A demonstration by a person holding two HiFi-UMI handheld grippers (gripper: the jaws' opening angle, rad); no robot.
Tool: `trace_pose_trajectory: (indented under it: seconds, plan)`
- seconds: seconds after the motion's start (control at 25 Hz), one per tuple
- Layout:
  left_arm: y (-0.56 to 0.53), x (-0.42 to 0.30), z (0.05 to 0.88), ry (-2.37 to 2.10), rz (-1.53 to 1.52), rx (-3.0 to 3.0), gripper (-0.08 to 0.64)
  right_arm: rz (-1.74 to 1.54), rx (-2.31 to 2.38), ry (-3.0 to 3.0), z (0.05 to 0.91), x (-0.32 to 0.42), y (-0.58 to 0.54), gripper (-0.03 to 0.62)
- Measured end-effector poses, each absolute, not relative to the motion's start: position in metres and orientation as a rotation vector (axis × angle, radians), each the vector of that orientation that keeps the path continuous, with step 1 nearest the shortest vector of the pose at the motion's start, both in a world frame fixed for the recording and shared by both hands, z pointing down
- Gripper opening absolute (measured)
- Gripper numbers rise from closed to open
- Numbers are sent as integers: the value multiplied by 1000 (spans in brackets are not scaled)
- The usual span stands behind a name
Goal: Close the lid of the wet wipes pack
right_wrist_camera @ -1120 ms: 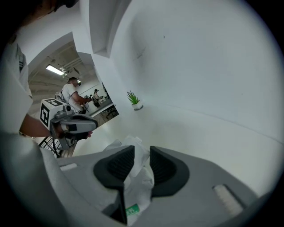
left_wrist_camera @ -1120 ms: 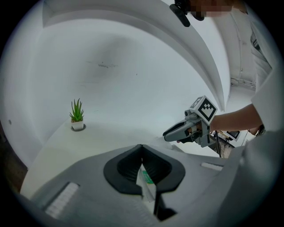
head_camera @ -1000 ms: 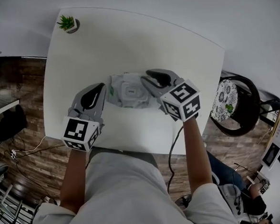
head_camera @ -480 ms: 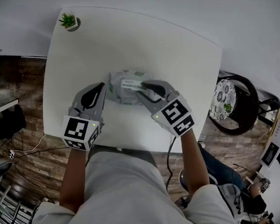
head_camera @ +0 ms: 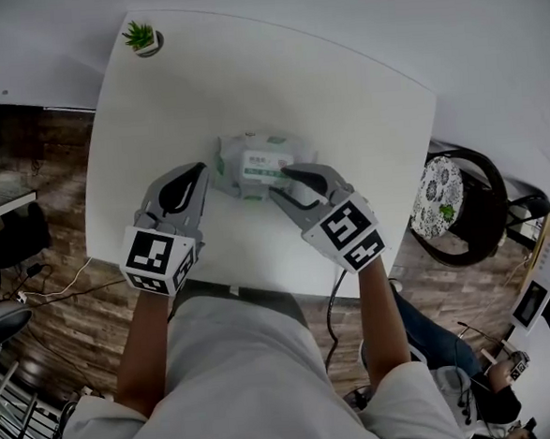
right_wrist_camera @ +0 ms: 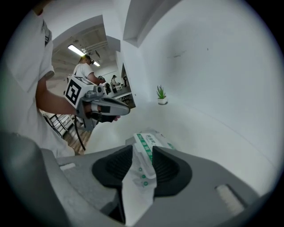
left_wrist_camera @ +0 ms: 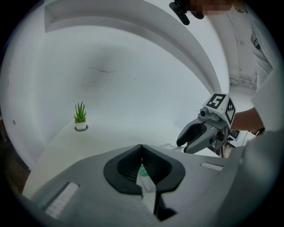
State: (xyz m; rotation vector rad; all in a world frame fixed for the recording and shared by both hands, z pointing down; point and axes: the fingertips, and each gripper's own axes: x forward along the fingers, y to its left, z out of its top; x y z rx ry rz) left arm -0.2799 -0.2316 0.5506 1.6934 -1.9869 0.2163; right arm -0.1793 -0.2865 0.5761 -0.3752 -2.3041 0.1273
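The wet wipes pack [head_camera: 236, 158] is lying near the middle of the white table [head_camera: 246, 75], with its lid [head_camera: 265, 164] sitting flat on top and showing green print. The left gripper [head_camera: 199, 172] is reaching in from the near left side and is clenching the pack's left edge: in the left gripper view its jaws are standing almost together, pinching a thin white strip of the wrapper with a green mark on it. The right gripper [head_camera: 285, 183] is coming in from the near right, its tips sitting over the pack's right end. Its jaws have just been opening and are now standing apart; in the right gripper view the crumpled white end of the pack, dotted with green, is lying in the gap between them without being squeezed. Both grippers are pointing away from the person and sloping down toward the tabletop, each showing its marker cube toward the head camera. A small potted plant [head_camera: 140, 37] is standing at the far left corner of the table, well apart from the pack. A dark round chair [head_camera: 486, 210] with a patterned cushion is sitting beyond the table's right edge, and wooden flooring [head_camera: 36, 165] is showing to the left
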Motion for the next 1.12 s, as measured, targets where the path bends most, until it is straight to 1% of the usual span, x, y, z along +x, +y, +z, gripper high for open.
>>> trace_pose_trajectory:
  seconds: [0.36,0.68,0.8,1.12]
  plan:
    - [-227,-278,553,-1983,221,1692,5,204,-327,-2276,598,-185,-284,144]
    - [-221,-278,556,-1978,222,1686,5,131,-282,-2192,620,-188,-279,144]
    - [-219,-278,555,-1977,221,1684,5,119,-238,-2176,624,-190,-281,122]
    - [-216,-280,558,-1972,220,1680,5,93,-197,-2146,632,-191,-283,115]
